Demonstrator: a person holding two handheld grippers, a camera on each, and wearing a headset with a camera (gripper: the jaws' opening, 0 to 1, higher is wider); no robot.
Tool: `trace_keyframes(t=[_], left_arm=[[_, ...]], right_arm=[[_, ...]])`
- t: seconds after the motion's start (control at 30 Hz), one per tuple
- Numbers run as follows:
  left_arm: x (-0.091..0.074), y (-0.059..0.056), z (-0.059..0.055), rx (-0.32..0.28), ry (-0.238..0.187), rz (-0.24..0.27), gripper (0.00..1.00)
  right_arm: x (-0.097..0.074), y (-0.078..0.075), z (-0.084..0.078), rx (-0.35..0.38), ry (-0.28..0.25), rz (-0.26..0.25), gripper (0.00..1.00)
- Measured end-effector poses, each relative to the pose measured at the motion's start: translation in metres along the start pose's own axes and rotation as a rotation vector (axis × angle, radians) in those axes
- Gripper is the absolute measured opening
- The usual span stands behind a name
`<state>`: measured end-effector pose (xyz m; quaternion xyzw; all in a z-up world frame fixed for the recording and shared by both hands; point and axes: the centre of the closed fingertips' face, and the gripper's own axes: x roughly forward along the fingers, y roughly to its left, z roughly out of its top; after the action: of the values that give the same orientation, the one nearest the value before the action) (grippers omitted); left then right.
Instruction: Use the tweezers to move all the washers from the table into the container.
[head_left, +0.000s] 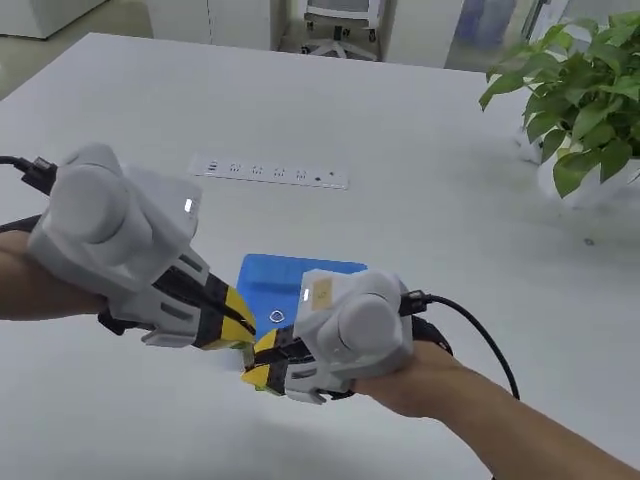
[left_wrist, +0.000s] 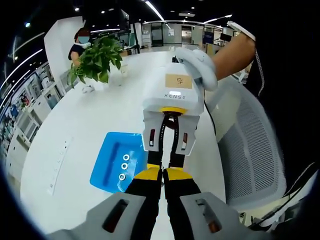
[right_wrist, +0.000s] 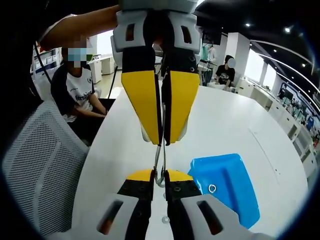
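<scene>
My left gripper (head_left: 238, 328) and right gripper (head_left: 258, 365) meet tip to tip just in front of the blue container (head_left: 300, 275). Thin metal tweezers (right_wrist: 159, 160) run between them. One end sits between the left gripper's yellow jaws and the looped end between the jaws of my right gripper (right_wrist: 159, 176). Both pairs of jaws look closed on the tweezers. In the left gripper view my left gripper (left_wrist: 162, 174) faces the right one. Three washers (left_wrist: 124, 166) lie in the blue container (left_wrist: 107, 167). One small washer (right_wrist: 165, 219) lies on the white table close to the right jaws.
A white power strip (head_left: 270, 172) lies beyond the container. A potted plant (head_left: 580, 90) stands at the far right. A mesh chair (left_wrist: 250, 145) stands at the table's edge, and a seated person (right_wrist: 82, 95) is nearby.
</scene>
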<state>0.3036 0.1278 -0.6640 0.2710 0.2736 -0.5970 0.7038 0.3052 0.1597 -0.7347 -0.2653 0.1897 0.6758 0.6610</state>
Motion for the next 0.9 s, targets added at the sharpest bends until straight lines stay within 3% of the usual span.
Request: trace_keyframes(t=[0.53, 0.9], left_arm=[[-0.003, 0.023, 0.021, 0.036, -0.025, 0.019, 0.06], [-0.001, 0.049, 0.028, 0.057, -0.036, 0.030, 0.06]], right_arm=[[-0.016, -0.028, 0.007, -0.020, -0.005, -0.042, 0.10], [-0.022, -0.057, 0.007, -0.032, -0.001, -0.073, 0.10]])
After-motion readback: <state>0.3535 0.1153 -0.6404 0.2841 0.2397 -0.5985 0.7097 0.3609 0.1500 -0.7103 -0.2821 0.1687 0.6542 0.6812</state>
